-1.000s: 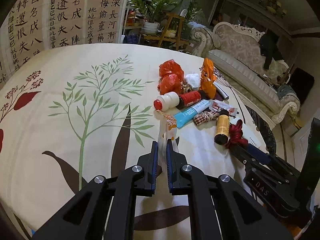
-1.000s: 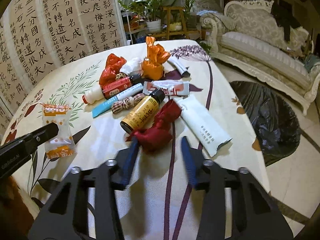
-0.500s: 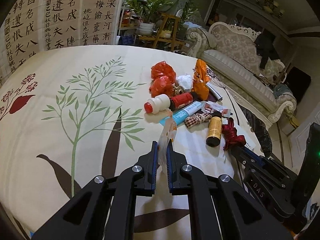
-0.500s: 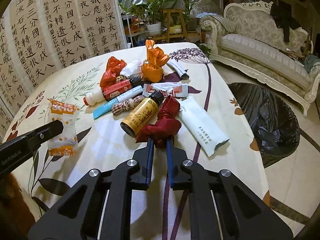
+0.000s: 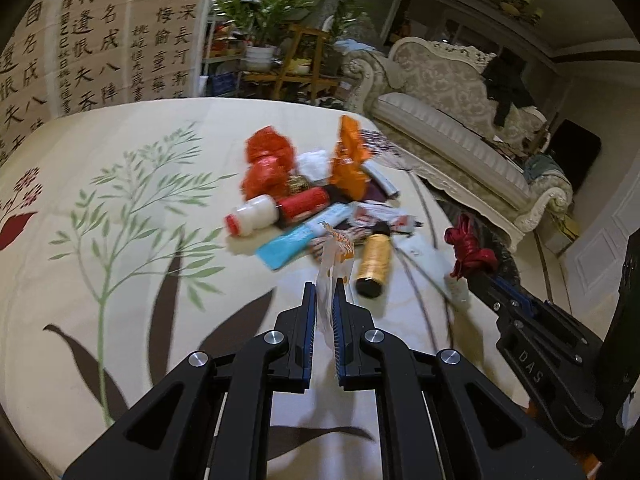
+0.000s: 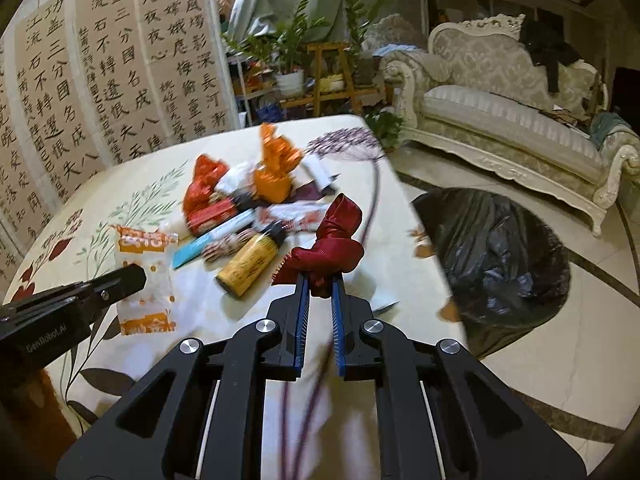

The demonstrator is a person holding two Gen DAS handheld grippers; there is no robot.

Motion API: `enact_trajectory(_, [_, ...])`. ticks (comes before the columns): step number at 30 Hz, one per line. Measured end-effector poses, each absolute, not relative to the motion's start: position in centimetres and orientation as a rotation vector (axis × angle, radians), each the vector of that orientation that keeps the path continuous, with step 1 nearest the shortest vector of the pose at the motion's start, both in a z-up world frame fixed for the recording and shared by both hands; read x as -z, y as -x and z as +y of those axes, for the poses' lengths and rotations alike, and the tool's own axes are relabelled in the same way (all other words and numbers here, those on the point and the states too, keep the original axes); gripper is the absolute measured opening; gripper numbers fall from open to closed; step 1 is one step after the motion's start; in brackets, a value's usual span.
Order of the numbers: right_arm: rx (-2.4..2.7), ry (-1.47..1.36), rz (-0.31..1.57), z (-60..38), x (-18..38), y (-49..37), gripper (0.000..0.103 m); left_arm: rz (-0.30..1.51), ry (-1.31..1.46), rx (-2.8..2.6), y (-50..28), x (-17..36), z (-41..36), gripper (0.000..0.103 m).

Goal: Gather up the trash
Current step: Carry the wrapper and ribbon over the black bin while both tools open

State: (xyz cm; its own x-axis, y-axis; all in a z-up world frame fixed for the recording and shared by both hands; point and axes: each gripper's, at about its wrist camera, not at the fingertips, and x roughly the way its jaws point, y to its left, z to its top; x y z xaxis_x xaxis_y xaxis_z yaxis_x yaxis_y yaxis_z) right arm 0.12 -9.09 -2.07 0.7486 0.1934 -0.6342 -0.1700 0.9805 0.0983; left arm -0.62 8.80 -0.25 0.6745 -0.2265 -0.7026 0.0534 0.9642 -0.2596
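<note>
Left gripper (image 5: 325, 294) pinching snack packet (image 5: 334, 256), right gripper (image 6: 320, 286) (likewise) – red wrapper (image 6: 334, 242)

My left gripper (image 5: 325, 292): matte black body, two angled arms with triangular cut-outs, four round silver screws, blue ribbed pads (image 5: 308, 320) on inner finger faces. My right gripper (image 6: 319, 288): same black frame, same silver screws, blue toothed pads (image 6: 338, 320). Seen from side, right gripper carries white letters "DAS"; left gripper carries grey lettering "GenRobot.AI" and small dark screws.
</note>
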Motion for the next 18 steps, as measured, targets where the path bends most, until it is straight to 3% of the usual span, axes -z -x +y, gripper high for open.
enact_trajectory(18, [0.017, -0.081, 0.645, -19.7, 1.9, -4.3, 0.011, 0.79, 0.113, 0.385, -6.6, -1.6, -3.1, 0.009])
